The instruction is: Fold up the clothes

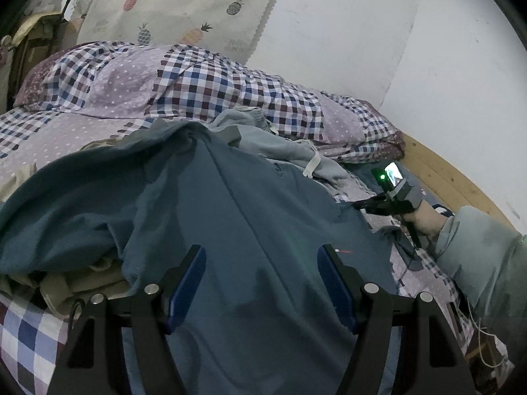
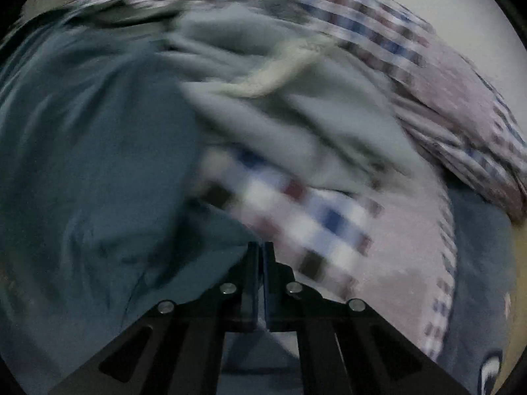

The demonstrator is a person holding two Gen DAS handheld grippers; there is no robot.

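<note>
A teal garment lies spread and rumpled over the bed, also at the left of the blurred right wrist view. My left gripper hovers just above its middle, open, with the blue pads wide apart and nothing pinched. My right gripper is shut, and the teal cloth's right edge runs into its tips. From the left wrist view that right gripper meets the garment's right border, held by a hand in a pale sleeve.
A pale grey-blue garment with a white drawstring lies behind the teal one. Beige clothes are bunched at the left. A checked quilt is heaped at the back against the white wall. A wooden bed rail runs along the right.
</note>
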